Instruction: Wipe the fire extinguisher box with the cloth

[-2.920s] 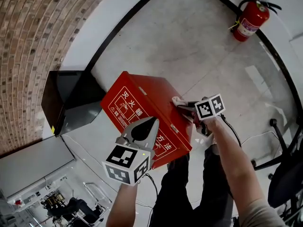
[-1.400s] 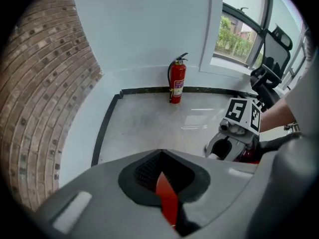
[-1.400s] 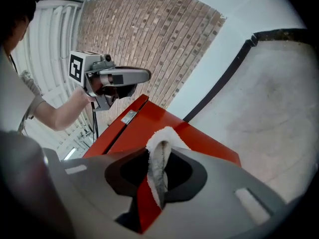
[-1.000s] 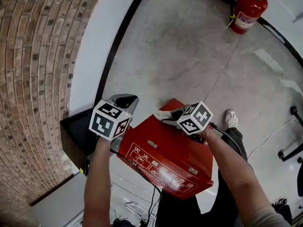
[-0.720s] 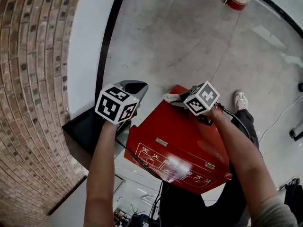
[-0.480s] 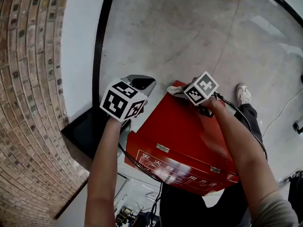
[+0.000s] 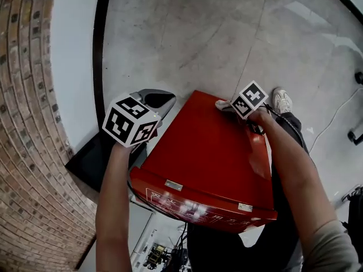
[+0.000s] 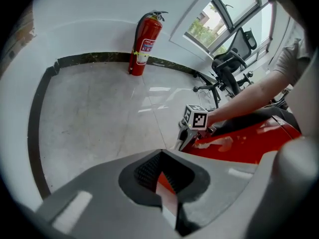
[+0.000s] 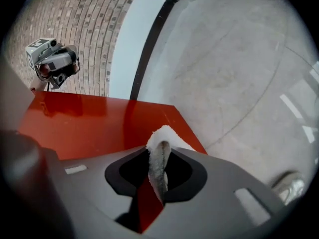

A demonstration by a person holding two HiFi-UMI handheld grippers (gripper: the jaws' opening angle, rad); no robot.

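Observation:
The red fire extinguisher box (image 7: pixel 204 152) is tipped so its plain broad face looks up at me; its labelled face is at the near edge. My left gripper (image 7: pixel 157 99) is at the box's far left edge, and in the left gripper view (image 8: pixel 162 178) its jaws are shut on a thin red edge of the box (image 8: pixel 249 138). My right gripper (image 7: pixel 228 104) is at the far right corner, shut on a white cloth (image 7: pixel 221 103). In the right gripper view the cloth (image 9: pixel 160 136) is pinched upright between the jaws (image 9: pixel 158 173), its tip over the box's face (image 9: pixel 94 121).
A black cabinet (image 7: pixel 91 163) stands left of the box against the brick wall (image 7: pixel 28 123). A red fire extinguisher (image 8: pixel 144 44) stands at the far wall, with an office chair (image 8: pixel 229 66) to its right. The person's shoe (image 7: pixel 282 101) is beside the box's right corner.
Both grippers have come down. The box has tipped, so its labelled face has swung to the near edge and its plain face now shows. The cloth stays at the far right corner.

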